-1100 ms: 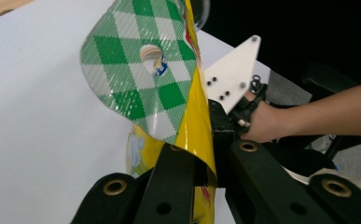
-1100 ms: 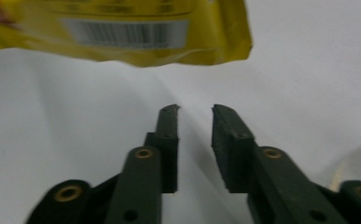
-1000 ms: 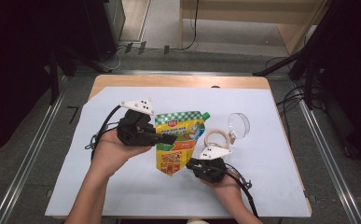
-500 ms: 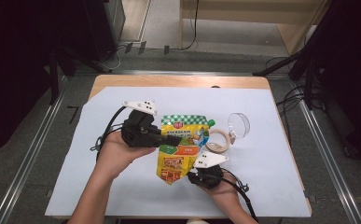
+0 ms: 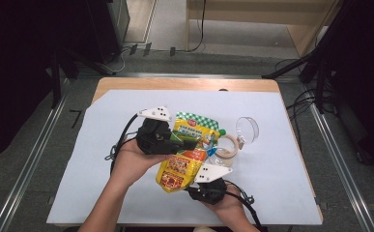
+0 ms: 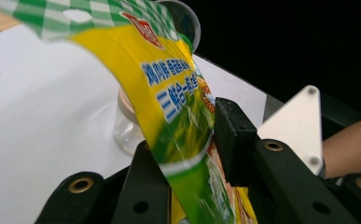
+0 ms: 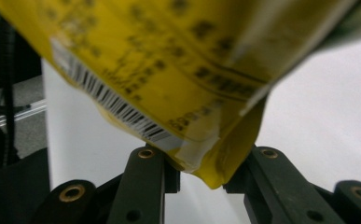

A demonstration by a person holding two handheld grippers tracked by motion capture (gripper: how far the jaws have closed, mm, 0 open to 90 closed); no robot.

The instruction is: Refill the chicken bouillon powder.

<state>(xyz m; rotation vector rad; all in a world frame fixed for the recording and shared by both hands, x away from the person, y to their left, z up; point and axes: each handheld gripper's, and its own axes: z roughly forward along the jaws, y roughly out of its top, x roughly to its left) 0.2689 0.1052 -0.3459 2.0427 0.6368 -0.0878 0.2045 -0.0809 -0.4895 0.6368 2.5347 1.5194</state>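
A yellow pouch [image 5: 196, 128] with a green checked top is held above the white sheet, tilted, near the table's middle. My left gripper [image 5: 192, 144] is shut on its middle from the left; in the left gripper view the black jaws [image 6: 192, 135] pinch the pouch [image 6: 169, 79]. My right gripper [image 5: 201, 179] sits at the pouch's lower end, near the front edge. In the right gripper view its jaws [image 7: 201, 168] press on the bottom corner of the pouch [image 7: 169, 56], whose barcode side faces the camera.
A clear jar [image 5: 229, 145] with a tan rim lies just right of the pouch, and its clear lid [image 5: 247, 128] stands beside it. The jar [image 6: 124, 128] appears behind the pouch. A white sheet [image 5: 281, 179] covers the wooden table [image 5: 184, 83].
The right gripper has drawn back toward the front edge and taken the pouch's bottom corner. The pouch has risen off the sheet and stretches between both grippers.
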